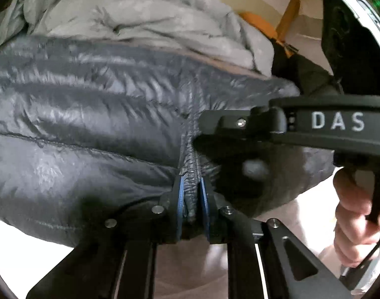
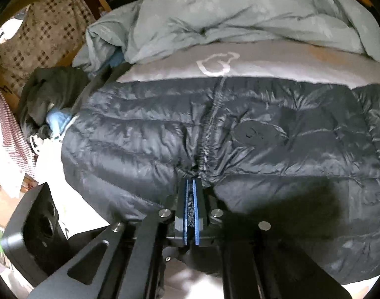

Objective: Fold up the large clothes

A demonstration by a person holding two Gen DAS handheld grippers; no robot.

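A dark quilted puffer jacket (image 1: pixel 85 114) lies spread on the bed, its zipper (image 1: pixel 193 159) running up the middle. My left gripper (image 1: pixel 192 194) is shut on the jacket's near edge beside the zipper, blue pads pinching the fabric. The right gripper's body crosses the left wrist view at right, held by a hand (image 1: pixel 354 214). In the right wrist view the same jacket (image 2: pixel 277 134) fills the frame, and my right gripper (image 2: pixel 191 199) is shut on its near edge just left of the zipper (image 2: pixel 207 134).
A crumpled pale grey-blue duvet (image 2: pixel 239 12) lies behind the jacket on a grey sheet (image 2: pixel 264 62). Dark clothes and clutter (image 2: pixel 48 94) are heaped at the left. A wooden frame and patterned fabric (image 2: pixel 40 32) stand at the far left. White bedding (image 1: pixel 301 211) lies below the jacket.
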